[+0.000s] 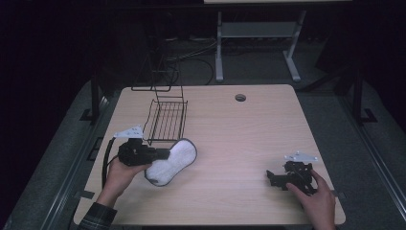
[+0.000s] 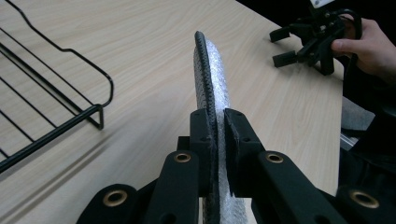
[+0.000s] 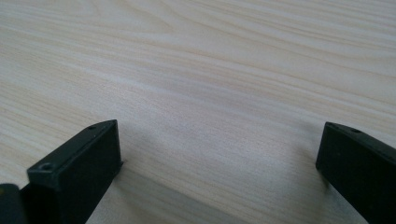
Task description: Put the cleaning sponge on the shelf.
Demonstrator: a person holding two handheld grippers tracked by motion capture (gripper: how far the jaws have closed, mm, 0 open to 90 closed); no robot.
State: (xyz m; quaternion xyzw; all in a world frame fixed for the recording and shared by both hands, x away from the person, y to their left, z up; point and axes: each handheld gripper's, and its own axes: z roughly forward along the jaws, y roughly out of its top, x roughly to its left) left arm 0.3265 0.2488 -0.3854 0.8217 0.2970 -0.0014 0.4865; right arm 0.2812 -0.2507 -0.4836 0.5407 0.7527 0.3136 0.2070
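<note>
A white fluffy insole-shaped pad (image 1: 173, 160) with a dark rim lies at the table's left, just in front of the wire rack (image 1: 167, 120). My left gripper (image 1: 165, 154) is shut on its near edge; in the left gripper view the pad (image 2: 212, 70) stands on edge between the jaws of my left gripper (image 2: 215, 128). My right gripper (image 1: 271, 178) rests on the table at the right front, held by a hand, and is open. In the right gripper view my right gripper (image 3: 219, 154) has only bare wood between its wide-spread jaws.
The black wire rack (image 2: 51, 93) stands close to the left of the held pad. A round cable hole (image 1: 240, 97) sits near the table's far edge. A desk frame (image 1: 258, 43) stands on the floor beyond the table.
</note>
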